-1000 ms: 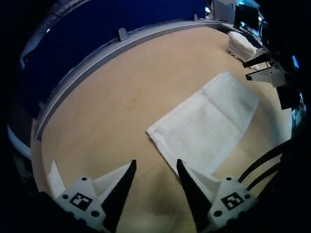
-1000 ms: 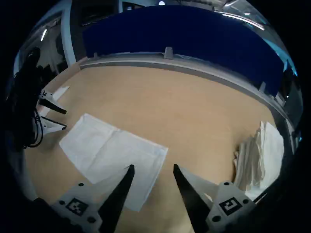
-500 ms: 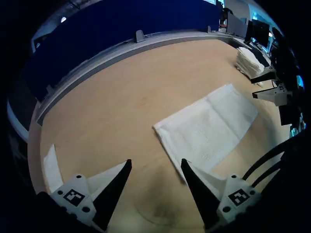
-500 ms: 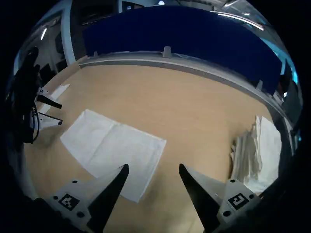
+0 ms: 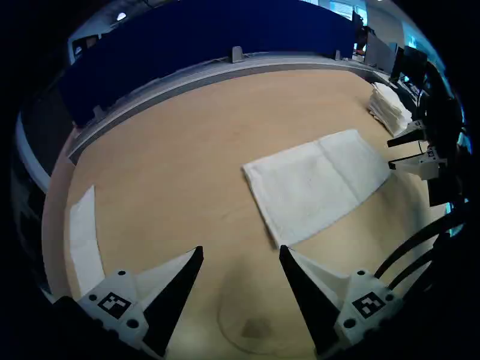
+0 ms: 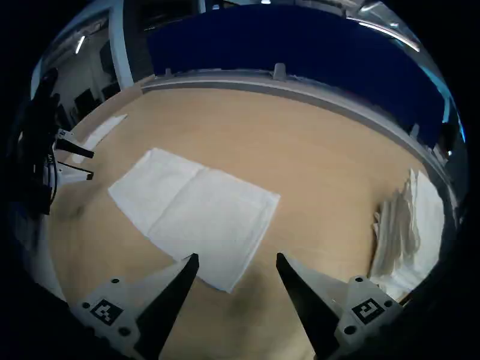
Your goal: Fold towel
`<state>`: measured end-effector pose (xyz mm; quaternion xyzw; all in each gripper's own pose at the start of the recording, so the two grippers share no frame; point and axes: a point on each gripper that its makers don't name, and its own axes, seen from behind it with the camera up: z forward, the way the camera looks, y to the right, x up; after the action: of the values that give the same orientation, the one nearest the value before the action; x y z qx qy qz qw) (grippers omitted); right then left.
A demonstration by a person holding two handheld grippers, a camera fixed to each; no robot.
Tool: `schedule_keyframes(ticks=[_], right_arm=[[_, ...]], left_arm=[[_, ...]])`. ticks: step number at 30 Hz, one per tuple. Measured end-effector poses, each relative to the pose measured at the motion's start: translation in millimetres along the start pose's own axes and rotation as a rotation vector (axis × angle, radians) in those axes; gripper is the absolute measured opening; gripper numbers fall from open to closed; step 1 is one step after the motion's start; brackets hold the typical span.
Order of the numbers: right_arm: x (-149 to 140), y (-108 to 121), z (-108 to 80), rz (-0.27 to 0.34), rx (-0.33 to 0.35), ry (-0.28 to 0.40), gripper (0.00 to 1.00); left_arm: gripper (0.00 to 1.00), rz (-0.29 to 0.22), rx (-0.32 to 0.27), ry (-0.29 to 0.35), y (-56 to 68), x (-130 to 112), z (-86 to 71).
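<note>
A white towel [image 5: 317, 182] lies flat on the wooden table, folded into a long rectangle with a crease across it; in the right gripper view the towel [image 6: 198, 213] sits just beyond my fingers. My left gripper [image 5: 240, 264] is open above the table, the towel's near corner just ahead of its right finger. My right gripper [image 6: 236, 271] is open too, hovering over the towel's near edge. Each gripper shows in the other's view: the right gripper [image 5: 414, 153] past the towel's far end, the left gripper [image 6: 75, 163] at the towel's left end. Neither holds anything.
A stack of folded white towels [image 6: 408, 234] sits at the table's right side, also seen as the stack [image 5: 390, 107] in the left gripper view. A single white cloth [image 5: 84, 237] lies near the left edge. A blue partition [image 6: 288, 48] and grey rail [image 5: 198, 75] border the back.
Both grippers have drawn back and risen, so the towel looks smaller and farther off. Their fingers opened a little wider. The towel itself has not moved.
</note>
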<state>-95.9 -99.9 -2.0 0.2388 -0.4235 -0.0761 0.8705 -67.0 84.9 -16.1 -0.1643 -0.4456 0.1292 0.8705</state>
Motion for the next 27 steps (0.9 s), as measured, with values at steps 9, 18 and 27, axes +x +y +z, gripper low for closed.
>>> schedule_keyframes(ticks=[9, 18, 27], right_arm=[[-23, -13, 0.9, -0.019, 0.041, -0.033, 1.0], [-36, -22, 1.3, -0.062, 0.061, -0.064, 0.94], [-42, -23, 7.7, -0.083, 0.079, -0.092, 0.63]], left_arm=[[0.94, -0.097, 0.021, -0.024, 6.9, -41, -22.0], [0.94, -0.143, 0.027, -0.043, 13.2, -63, -29.7], [0.94, -0.165, 0.031, -0.037, 11.6, -62, -34.3]])
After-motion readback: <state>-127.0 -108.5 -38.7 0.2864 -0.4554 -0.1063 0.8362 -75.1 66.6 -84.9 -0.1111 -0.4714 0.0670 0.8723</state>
